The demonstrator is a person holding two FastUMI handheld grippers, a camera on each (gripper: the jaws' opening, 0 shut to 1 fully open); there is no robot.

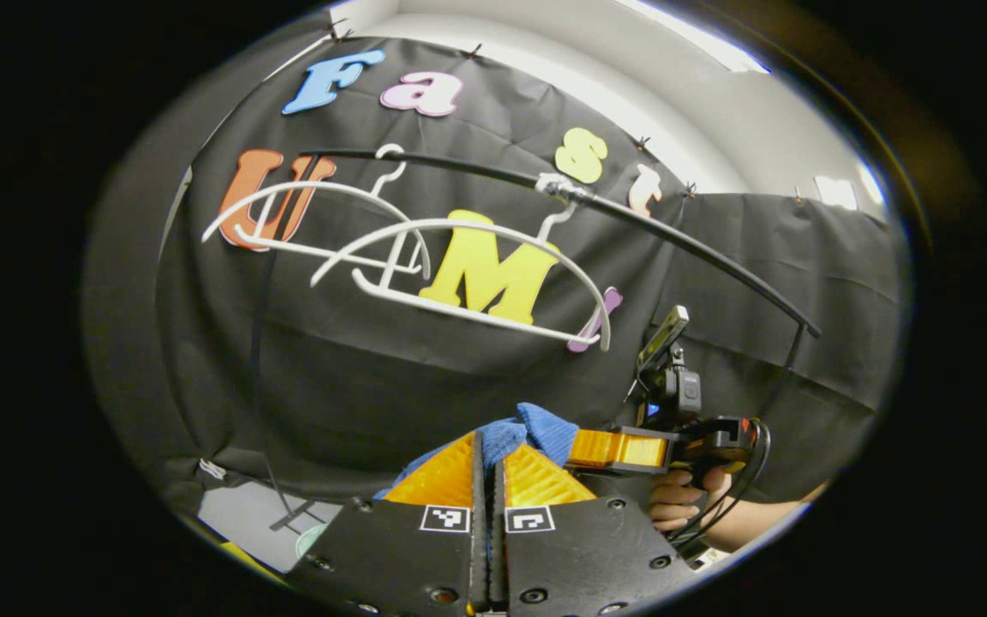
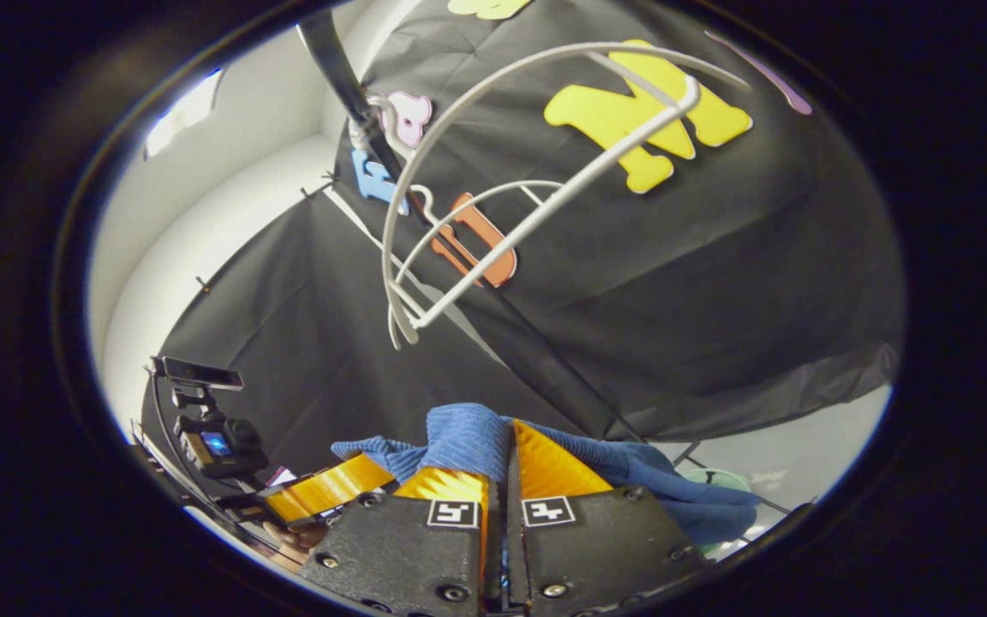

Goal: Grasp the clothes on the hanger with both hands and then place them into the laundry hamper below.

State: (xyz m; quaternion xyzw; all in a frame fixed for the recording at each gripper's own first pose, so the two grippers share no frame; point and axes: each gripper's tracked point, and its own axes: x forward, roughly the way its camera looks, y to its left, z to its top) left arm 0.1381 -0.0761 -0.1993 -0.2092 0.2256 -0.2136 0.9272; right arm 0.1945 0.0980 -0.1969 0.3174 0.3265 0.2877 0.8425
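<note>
Below the bare hangers (image 1: 425, 257), each claw (image 1: 487, 467) (image 2: 506, 467) pinches the blue garment (image 2: 468, 437), freeing it for the hamper.

The blue garment (image 2: 468, 437) is a soft ribbed knit cloth with a matt, slightly fuzzy face, bunched between the ridged plastic fingers (image 2: 545, 471) of the right gripper (image 2: 502, 467) and likewise at the left gripper (image 1: 487, 467). The two hangers (image 1: 459, 274) look like smooth white plastic with a faint sheen, hooked over a thin black rail (image 1: 673, 236) that looks smooth and semi-gloss. Behind them the wall cloth (image 1: 356, 377) is a matt black woven fabric with creases, and the gripper bodies (image 2: 425, 557) near the camera are black, finely textured plastic with shiny metal screws (image 2: 452, 592).
</note>
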